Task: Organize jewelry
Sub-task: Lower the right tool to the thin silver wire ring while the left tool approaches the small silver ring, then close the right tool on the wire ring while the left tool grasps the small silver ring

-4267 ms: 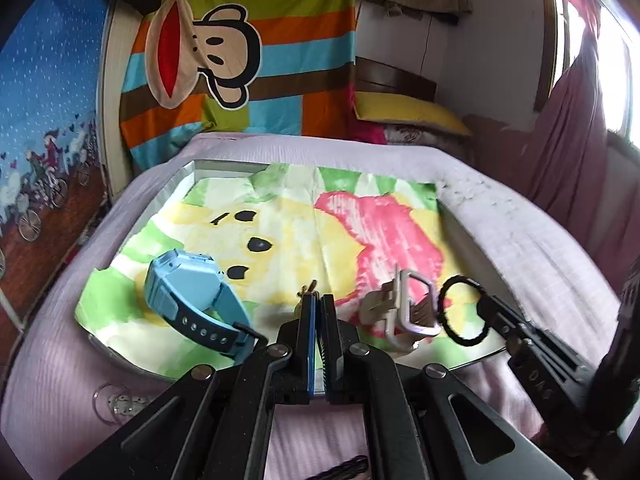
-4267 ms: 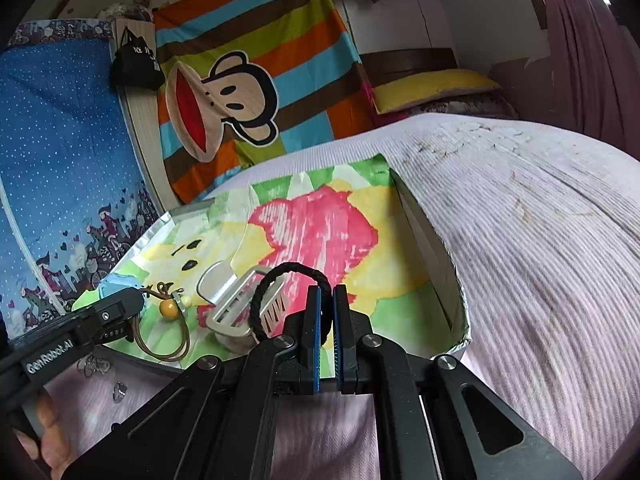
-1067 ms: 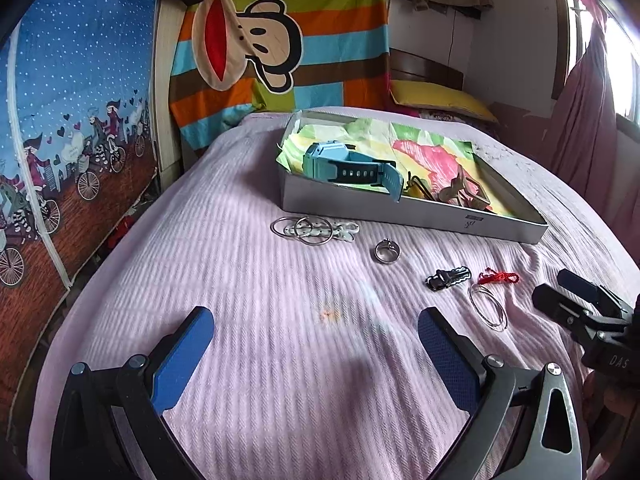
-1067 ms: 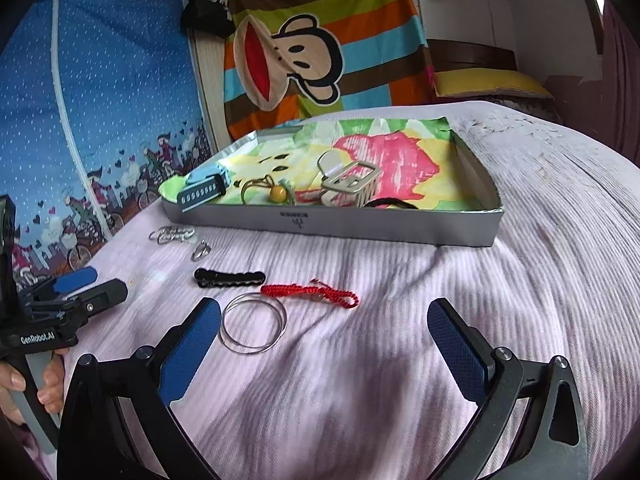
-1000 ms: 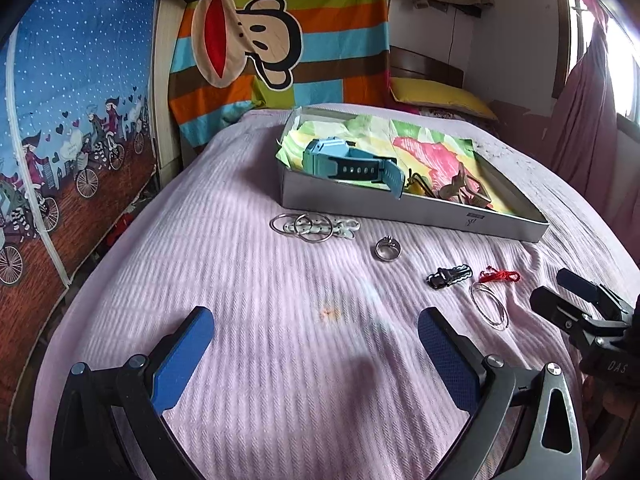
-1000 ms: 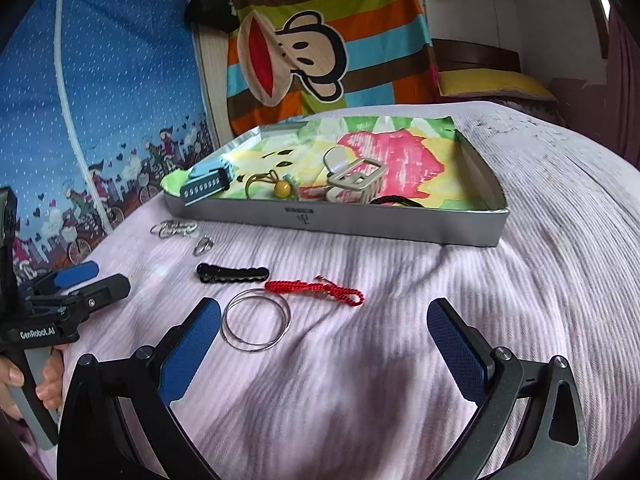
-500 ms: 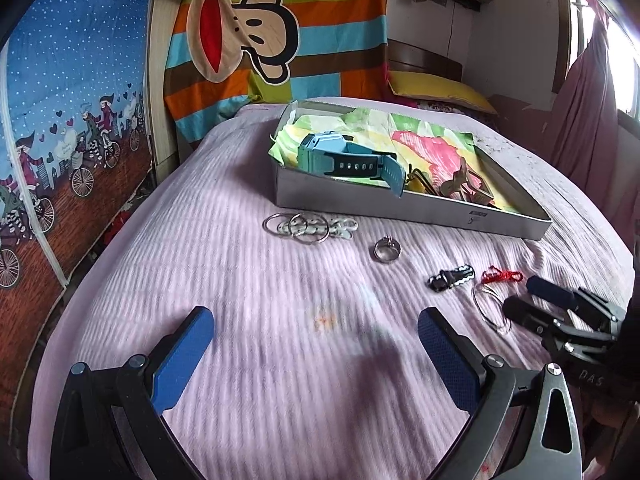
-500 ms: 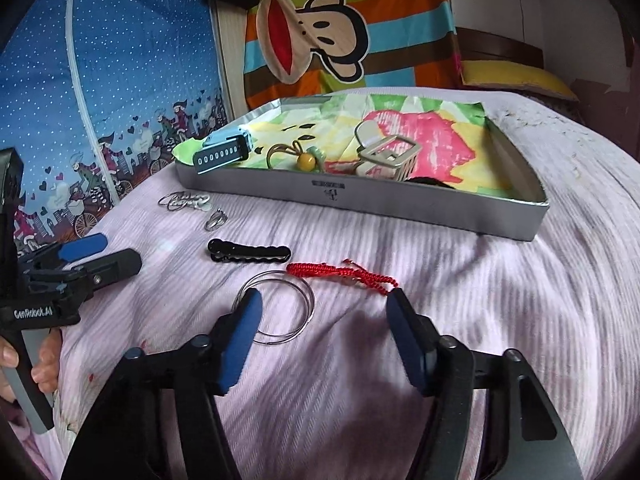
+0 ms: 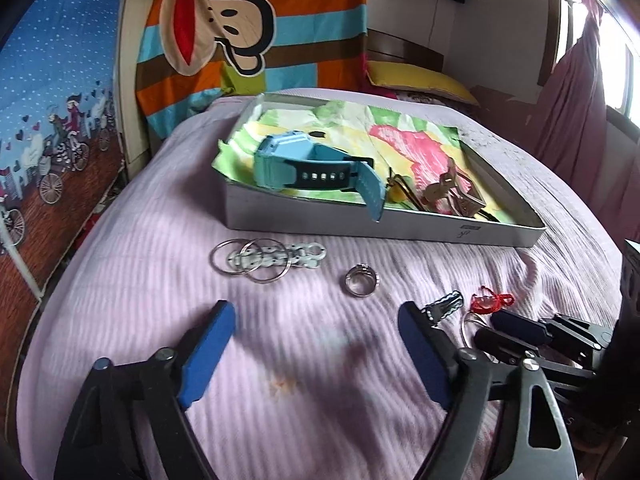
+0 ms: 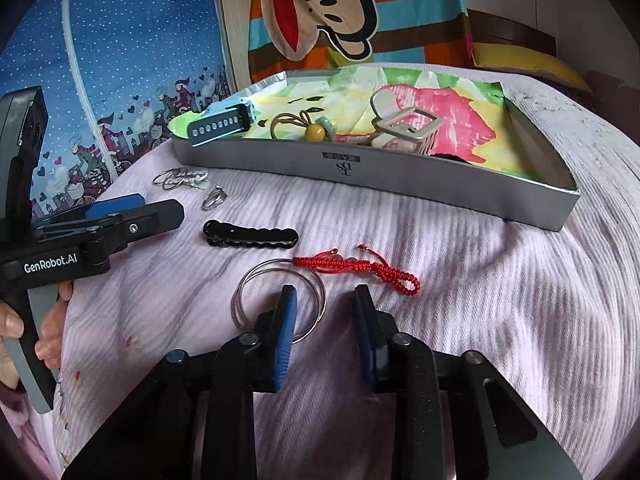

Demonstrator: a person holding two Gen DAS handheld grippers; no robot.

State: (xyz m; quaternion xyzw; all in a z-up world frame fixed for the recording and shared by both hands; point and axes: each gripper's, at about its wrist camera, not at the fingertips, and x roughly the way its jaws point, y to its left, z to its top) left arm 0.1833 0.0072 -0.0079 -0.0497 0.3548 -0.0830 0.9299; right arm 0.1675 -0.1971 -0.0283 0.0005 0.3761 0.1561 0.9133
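Your right gripper sits low over the lilac bedspread, its 2 blue pads partly spread and pinching nothing; the left pad overlaps the near edge of the thin silver bangle, though contact is unclear. The red cord bracelet lies just beyond it, touching the bangle's far rim, with the black hair clip farther back. Your left gripper hovers with its jaws spread wide and empty, near the silver ring and the linked hoops. The grey tray holds the blue watch.
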